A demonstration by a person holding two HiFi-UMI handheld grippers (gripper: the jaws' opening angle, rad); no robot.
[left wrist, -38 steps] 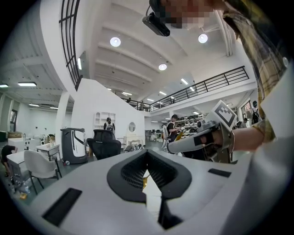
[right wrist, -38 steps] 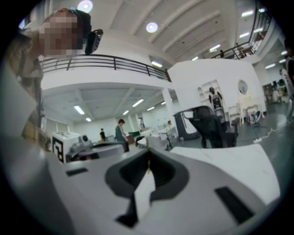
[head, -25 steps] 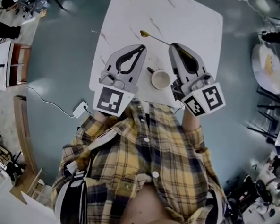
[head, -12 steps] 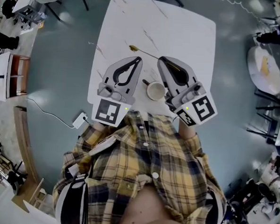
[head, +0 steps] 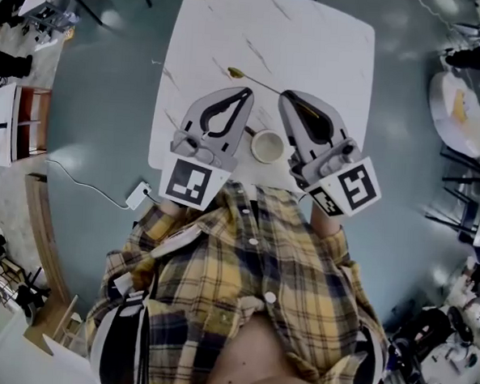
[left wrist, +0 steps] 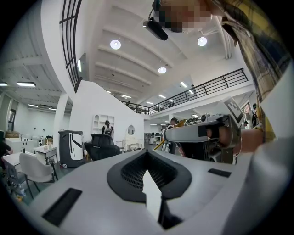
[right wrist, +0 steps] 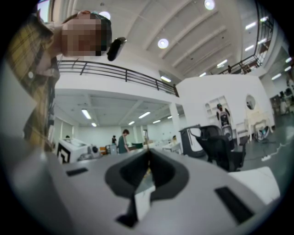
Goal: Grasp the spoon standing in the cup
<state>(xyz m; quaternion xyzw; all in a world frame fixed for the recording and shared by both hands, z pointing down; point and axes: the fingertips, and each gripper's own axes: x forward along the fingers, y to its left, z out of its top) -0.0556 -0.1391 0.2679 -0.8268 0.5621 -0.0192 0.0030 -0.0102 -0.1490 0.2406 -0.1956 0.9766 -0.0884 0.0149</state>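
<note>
The right gripper (head: 288,95) stays clamped on the spoon (head: 257,82), which juts ahead-left from its tips, clear of the cup (head: 267,146) beside it. The left gripper (head: 248,91), jaws together and empty, edges nearer. Grasp looks done.

I see a white veined table (head: 314,45) with a pale cup (head: 267,146) standing near its 6 o'clock edge and a gold spoon (head: 251,79) at the cup's 11 o'clock, resting or lifted I cannot tell.
</note>
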